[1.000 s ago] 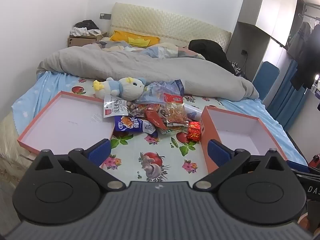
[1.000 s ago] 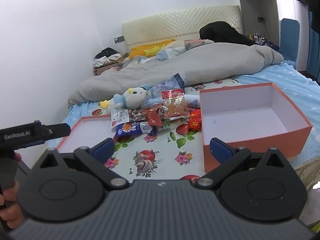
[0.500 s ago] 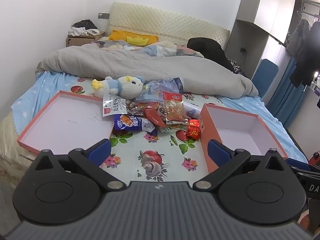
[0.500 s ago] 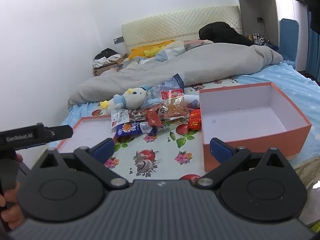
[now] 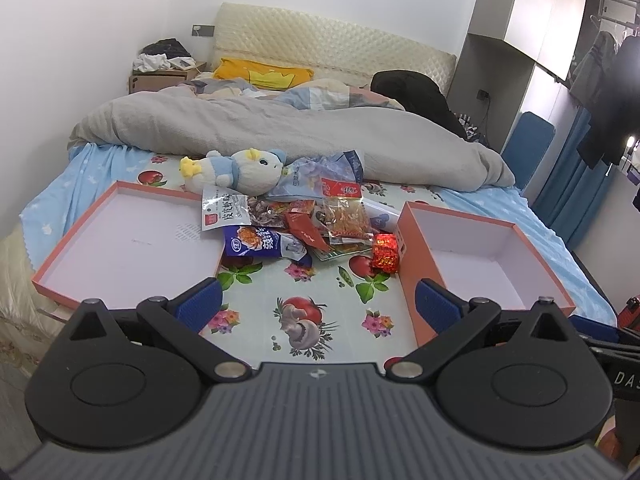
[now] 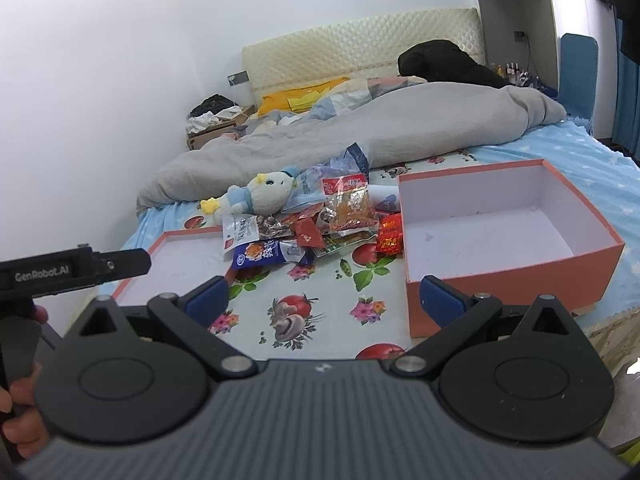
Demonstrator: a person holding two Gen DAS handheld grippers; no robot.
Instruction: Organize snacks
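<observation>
- Crinkly foil and plastic: snack packets (image 5: 304, 220) heaped on the bed's floral sheet (image 5: 304, 300), between the shallow lid (image 5: 120, 240) and the deep orange box (image 5: 480, 256); a plush toy (image 5: 240, 168) touches the heap's far edge.
- Handling, judged: light, limp, slippery; pinch a sealed edge. The blue packet (image 5: 260, 242) lies nearest.
- Left gripper (image 5: 316, 300) and right gripper (image 6: 324, 300): jaws spread wide, holding nothing, well short of the heap.
- Only the right wrist view shows the left gripper's body and the person's hand (image 6: 20, 420), and the whole box floor, bare.
</observation>
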